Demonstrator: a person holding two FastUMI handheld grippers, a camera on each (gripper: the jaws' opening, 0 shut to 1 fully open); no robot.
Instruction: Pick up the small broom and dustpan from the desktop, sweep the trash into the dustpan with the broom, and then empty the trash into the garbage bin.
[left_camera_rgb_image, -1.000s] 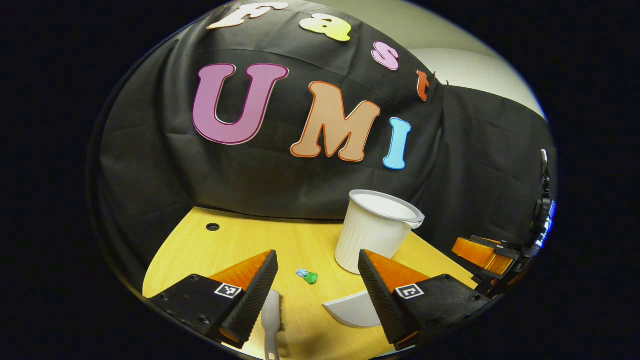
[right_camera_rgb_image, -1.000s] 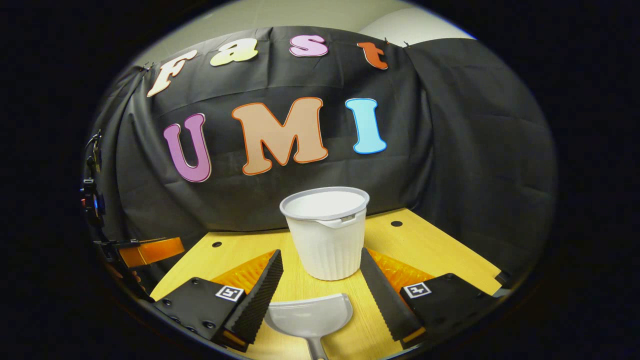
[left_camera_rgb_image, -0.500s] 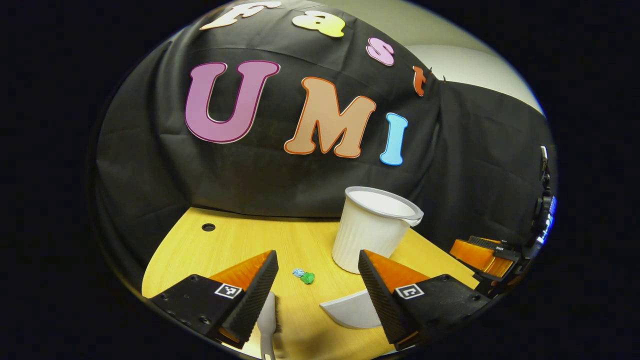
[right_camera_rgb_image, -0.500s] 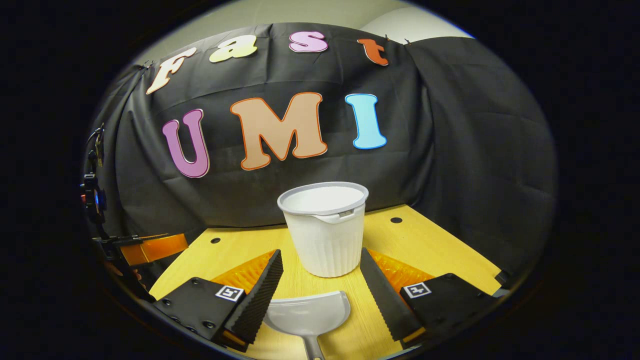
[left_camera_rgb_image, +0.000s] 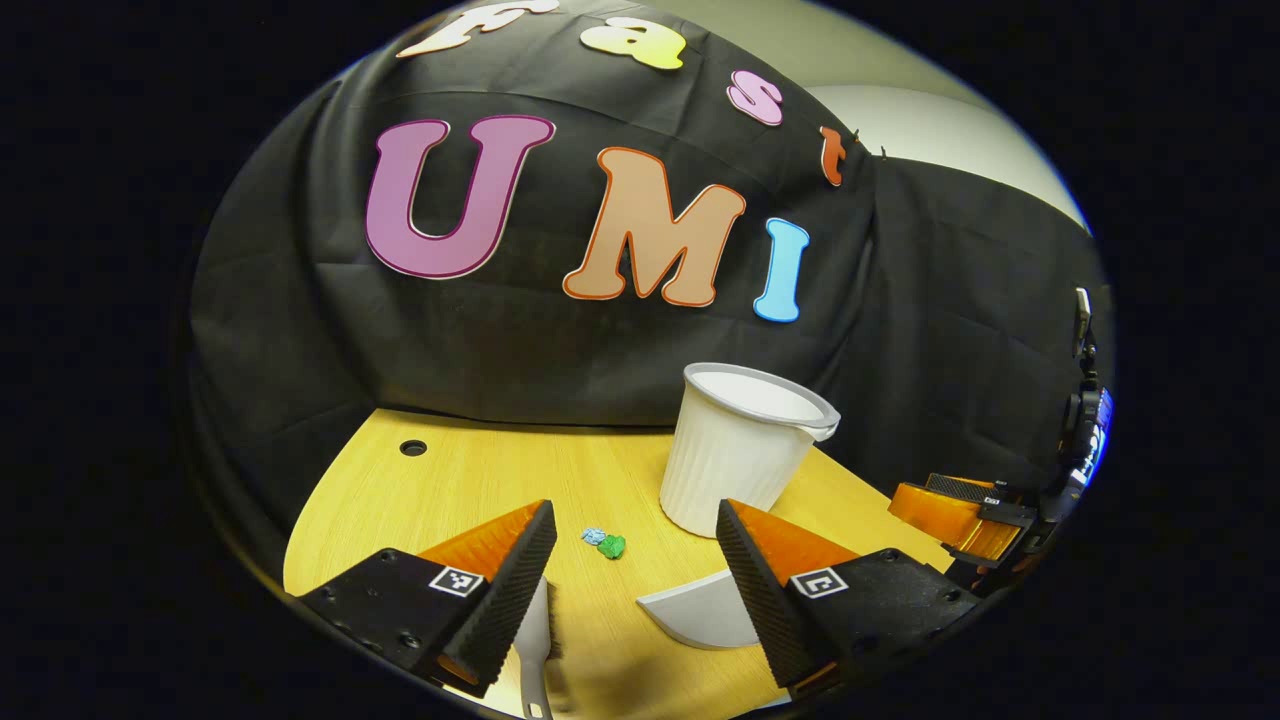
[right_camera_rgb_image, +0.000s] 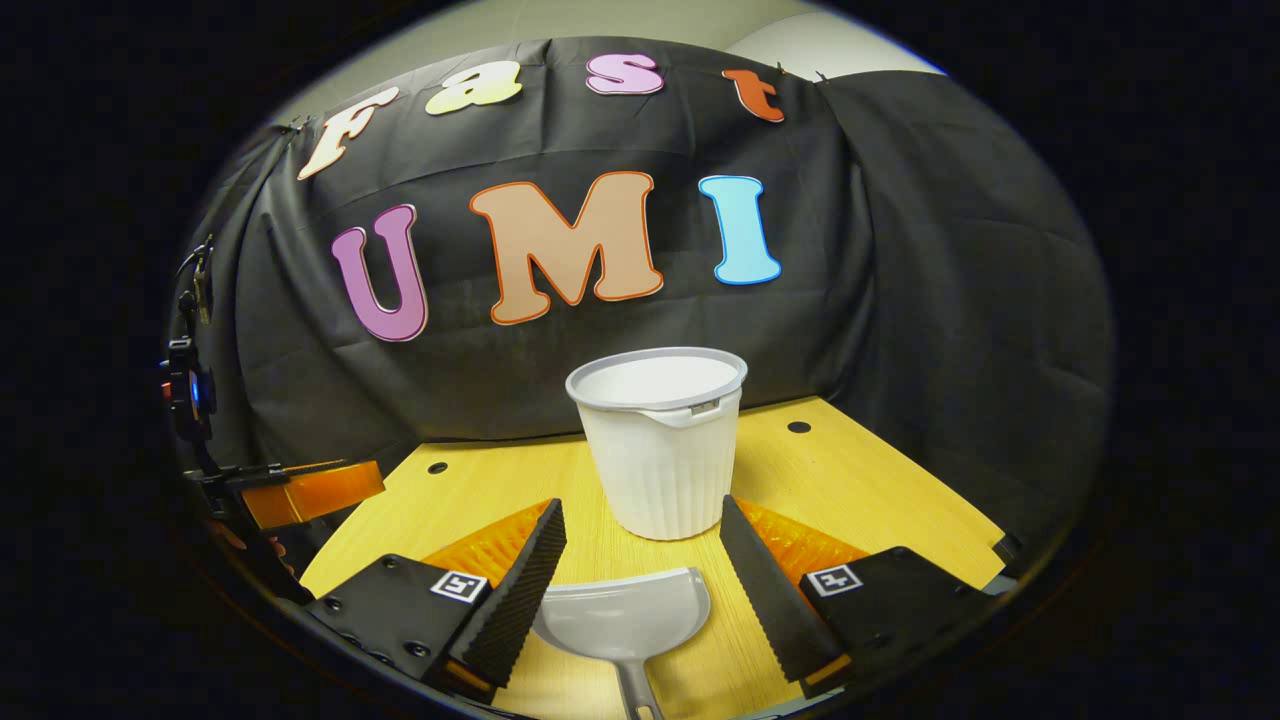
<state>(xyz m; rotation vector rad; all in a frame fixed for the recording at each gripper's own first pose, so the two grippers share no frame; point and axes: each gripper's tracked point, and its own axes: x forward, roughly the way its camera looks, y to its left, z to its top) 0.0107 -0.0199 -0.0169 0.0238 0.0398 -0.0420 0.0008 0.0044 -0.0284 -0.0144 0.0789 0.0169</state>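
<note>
In the left gripper view, the left hand-held gripper (left_camera_rgb_image: 636, 520) stands at the bottom of the frame with its jaws spread wide and nothing between them. Beneath its left finger, at the lower left of centre, the small broom (left_camera_rgb_image: 534, 645) lies on the yellow bench (left_camera_rgb_image: 470, 480), partly hidden by that finger. Two bits of trash (left_camera_rgb_image: 604, 541), one blue and one green, touch each other on the bench just above the gap between the fingers. The pale dustpan (left_camera_rgb_image: 695, 615) lies at the lower right of centre, its right part covered by the right finger. The white ribbed garbage bin (left_camera_rgb_image: 740, 455) stands upright right of centre, near the booth's wall. At the far right edge the right hand-held gripper (left_camera_rgb_image: 960, 510) shows in part.

In the right gripper view, the right hand-held gripper (right_camera_rgb_image: 643, 520) is likewise wide open and holds nothing. The dustpan (right_camera_rgb_image: 622, 625) lies on the bench (right_camera_rgb_image: 850, 490) at bottom centre between the fingers, untouched, its handle pointing toward the bottom edge. The garbage bin (right_camera_rgb_image: 660, 450) stands just beyond it at frame centre. The left hand-held gripper (right_camera_rgb_image: 305, 492) shows at the left edge.
</note>
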